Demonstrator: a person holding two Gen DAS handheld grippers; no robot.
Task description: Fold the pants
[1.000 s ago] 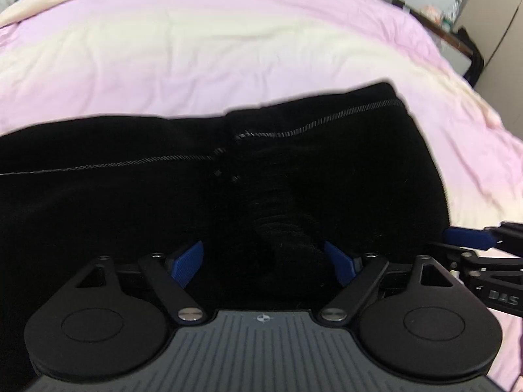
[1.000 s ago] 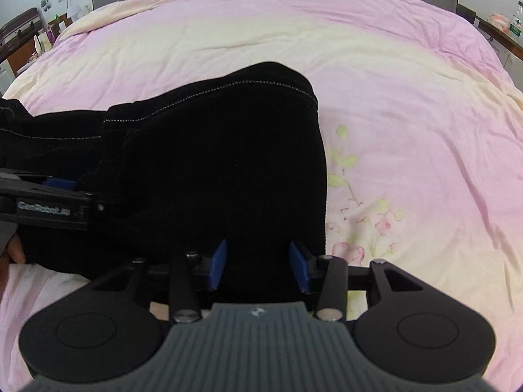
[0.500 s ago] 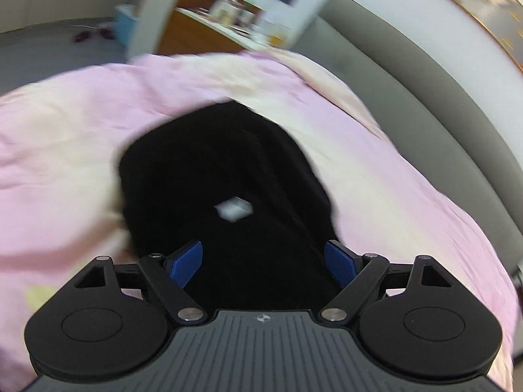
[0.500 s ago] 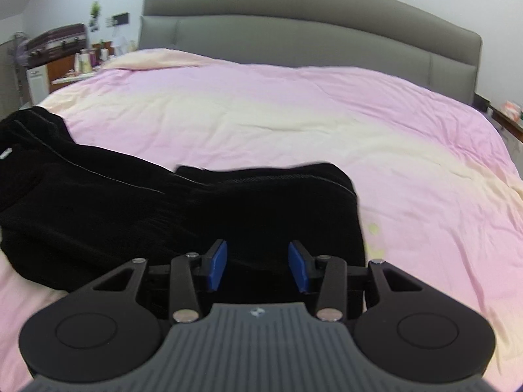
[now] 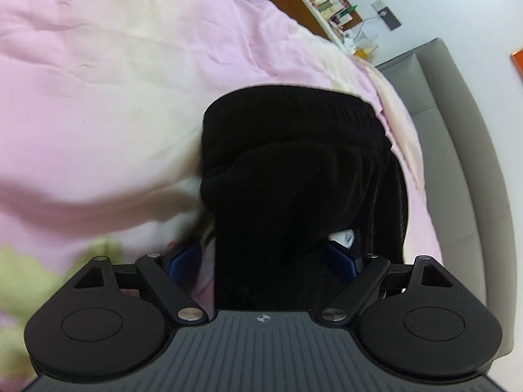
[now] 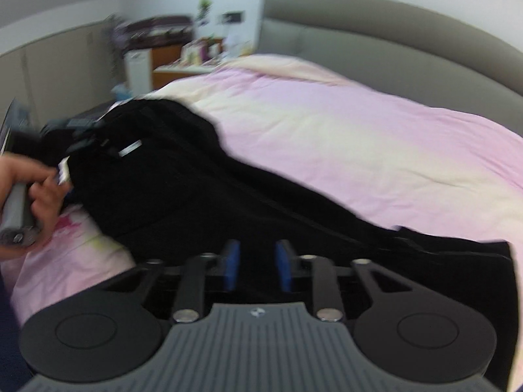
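Note:
The black pants (image 5: 294,170) lie on the pink and cream bed cover (image 5: 114,98). Their bunched waist end, with a white tag (image 5: 343,236), sits between the wide blue fingers of my left gripper (image 5: 261,261), whose jaws are closing. A strip of cover still shows beside its left pad. In the right wrist view the pants (image 6: 170,196) stretch from the blurred left gripper (image 6: 75,130), held by a hand (image 6: 36,189), to my right gripper (image 6: 257,268). Its jaws are closing and stand narrow, pinching black cloth near the leg end.
A grey padded headboard (image 6: 376,29) runs along the far side of the bed. A cluttered bedside cabinet (image 6: 170,62) stands past the bed's corner. Bare bed cover (image 6: 359,137) spreads beyond the pants.
The left view has rolled and swung along the pants to the waist end, which now fills the gap between its fingers. The right gripper's jaws have narrowed onto the cloth, and its view has swung left.

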